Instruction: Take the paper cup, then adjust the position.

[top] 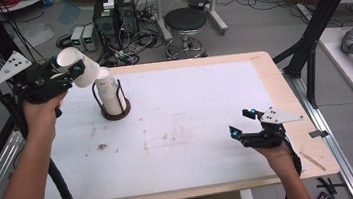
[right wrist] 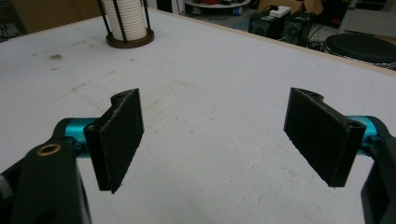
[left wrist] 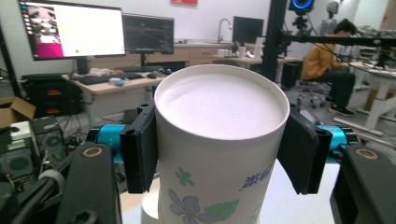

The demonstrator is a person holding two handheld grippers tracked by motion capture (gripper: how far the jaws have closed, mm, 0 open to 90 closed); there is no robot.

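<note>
The left hand-held gripper (top: pixel 78 70) pinches a single paper cup (top: pixel 76 65), its two black pads pressed against opposite sides of the wall just under the rim. In the left gripper view the cup (left wrist: pixel 219 154) stands between the pads, its white inside turned toward the camera and a printed flower pattern on its outer wall. From above, the cup lies tilted, mouth toward the left, held in the air at the far left corner of the surface (top: pixel 192 123) and just above the stack it seems to belong to.

That stack of cups (top: pixel 109 93) sits nested in a dark wire holder (top: pixel 115 111) with a round base, close to the far left edge. The held cup is clear of the holder's uprights, though whether it touches the top of the stack cannot be told.

The right hand-held gripper (top: pixel 243 123) rests low near the right front of the surface, its jaws spread with nothing between them. The right gripper view looks along them across the stained white top to the holder (right wrist: pixel 128 39) far off.

As a judgement, the first part is done: one cup has been separated from the stack and lifted out. What is left is to carry it to open space and set it down; no cup stands there yet.
</note>
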